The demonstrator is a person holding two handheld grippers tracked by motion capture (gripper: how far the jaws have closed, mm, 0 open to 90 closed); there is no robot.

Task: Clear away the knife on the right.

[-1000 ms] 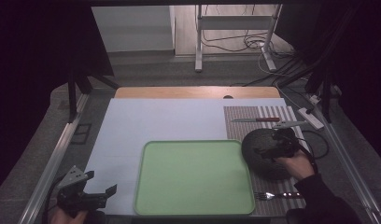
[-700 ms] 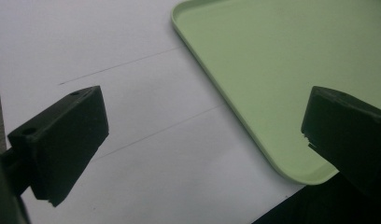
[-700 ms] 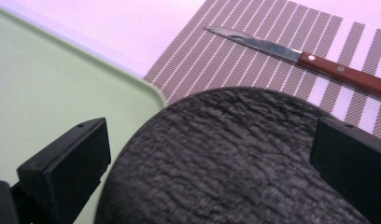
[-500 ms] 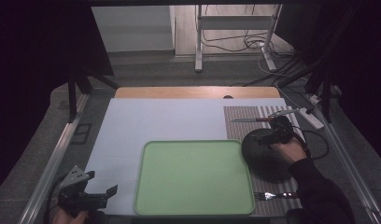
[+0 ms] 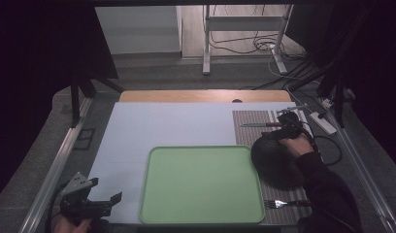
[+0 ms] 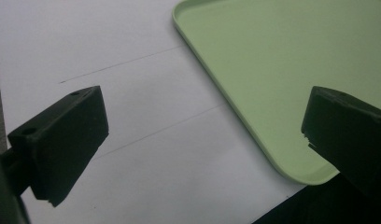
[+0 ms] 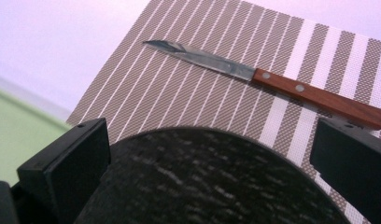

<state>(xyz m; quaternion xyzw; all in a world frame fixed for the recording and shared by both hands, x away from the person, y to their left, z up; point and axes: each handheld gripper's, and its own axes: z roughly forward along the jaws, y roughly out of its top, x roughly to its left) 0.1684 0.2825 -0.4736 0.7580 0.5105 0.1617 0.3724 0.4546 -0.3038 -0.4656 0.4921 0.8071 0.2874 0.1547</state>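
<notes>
A round black plate [image 5: 274,162] lies on a brown-and-white striped placemat [image 5: 244,132] right of a light green tray [image 5: 201,184]. My right gripper [image 5: 288,127] hovers over the plate's far rim, held by a hand in a dark sleeve. In the right gripper view it [image 7: 212,154] is open, its jaws wide on either side of the dark, textured plate [image 7: 212,186]. Just beyond lies a wooden-handled knife [image 7: 272,79]. My left gripper [image 5: 105,191] stands open at the near left, over the white mat [image 6: 132,116] beside the tray's corner [image 6: 272,93], and holds nothing.
A fork [image 5: 283,203] lies on the placemat's near end, in front of the plate. The knife [image 5: 261,125] lies across the placemat's far end. A white power strip [image 5: 322,121] and cables sit off the table's right edge. Metal rails run along both sides.
My right gripper has moved away from the person, from the middle of the plate to its far rim near the knife. The left gripper has stayed put.
</notes>
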